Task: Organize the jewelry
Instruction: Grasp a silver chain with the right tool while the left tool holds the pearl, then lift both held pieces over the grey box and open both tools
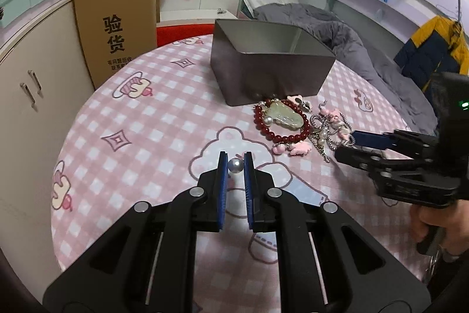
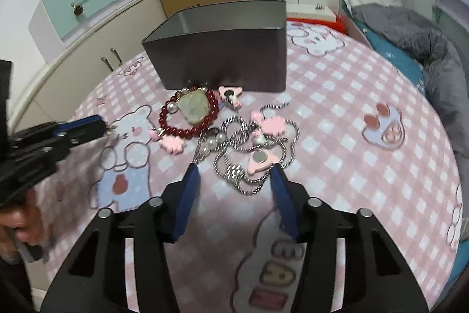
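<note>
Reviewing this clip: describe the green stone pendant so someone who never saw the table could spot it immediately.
Start at the dark grey rectangular metal tin on the pink checked tablecloth. Just in front of its near wall lies a bracelet of dark red round beads. The pale green carved stone pendant lies across that loop, the only flat, translucent green piece among the pearls, pink charms and silver chain.

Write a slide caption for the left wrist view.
Left gripper pinching a silver pearl bead on the pink checked tablecloth, jewelry pile before the grey tin box.
</note>
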The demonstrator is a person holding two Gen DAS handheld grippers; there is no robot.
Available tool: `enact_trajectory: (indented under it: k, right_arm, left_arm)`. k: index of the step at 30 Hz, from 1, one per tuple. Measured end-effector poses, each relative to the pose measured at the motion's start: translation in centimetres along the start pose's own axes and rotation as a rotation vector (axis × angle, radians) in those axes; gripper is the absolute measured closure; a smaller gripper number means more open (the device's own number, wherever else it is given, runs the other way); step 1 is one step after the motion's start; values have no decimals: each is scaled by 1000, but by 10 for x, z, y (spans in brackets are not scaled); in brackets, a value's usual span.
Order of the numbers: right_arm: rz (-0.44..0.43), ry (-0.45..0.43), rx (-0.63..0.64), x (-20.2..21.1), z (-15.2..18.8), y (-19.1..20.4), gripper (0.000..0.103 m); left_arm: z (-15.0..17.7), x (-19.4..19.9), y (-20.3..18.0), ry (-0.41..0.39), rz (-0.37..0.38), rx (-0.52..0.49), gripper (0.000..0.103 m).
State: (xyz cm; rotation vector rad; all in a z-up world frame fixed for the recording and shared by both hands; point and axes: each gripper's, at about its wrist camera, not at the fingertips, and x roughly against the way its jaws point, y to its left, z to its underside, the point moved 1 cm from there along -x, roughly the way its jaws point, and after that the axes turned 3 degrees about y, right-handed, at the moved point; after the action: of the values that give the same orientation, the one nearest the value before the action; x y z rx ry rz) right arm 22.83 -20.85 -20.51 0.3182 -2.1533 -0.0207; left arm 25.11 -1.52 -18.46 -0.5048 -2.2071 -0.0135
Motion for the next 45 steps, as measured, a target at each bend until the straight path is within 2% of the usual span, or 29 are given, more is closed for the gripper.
enact_trajectory:
  k: [3, 4, 5, 8, 12, 24, 28, 31, 37, 45]
  right_arm:
    - [82, -3, 79, -4, -1, 9, 76]
    - [75, -1, 77, -3, 0, 9, 82]
    - [69, 2, 77, -2, 1, 8, 83]
    - [57, 5, 67, 5, 6, 3, 84]
    - [16, -33, 39, 30, 9, -4, 84]
    - [-58, -233, 86, 124, -35, -2, 84]
    - [-102, -277, 91, 143, -46, -3, 84]
    - [-102, -304, 110, 153, -55, 0, 84]
    - [-103, -375, 158, 172, -85, 7, 84]
    - [-156, -453, 189, 187, -142, 13, 84]
  left_arm:
    - [1, 4, 1, -8, 0, 2, 93]
    - [1, 5, 1, -10, 1, 4, 93]
    - [2, 6, 1, -11, 2, 6, 93]
    - [3, 8, 1, -15, 5, 8, 92]
    - [3, 13, 0, -24, 14, 8, 93]
    - [-25, 50, -13, -128, 25, -34, 93]
    - [-35, 62, -18, -161, 27, -55, 92]
    - [-41, 67, -21, -176, 29, -66, 92]
    - [-68, 83, -25, -228, 30, -83, 92]
    - [-126, 92, -24, -282, 50, -70, 92]
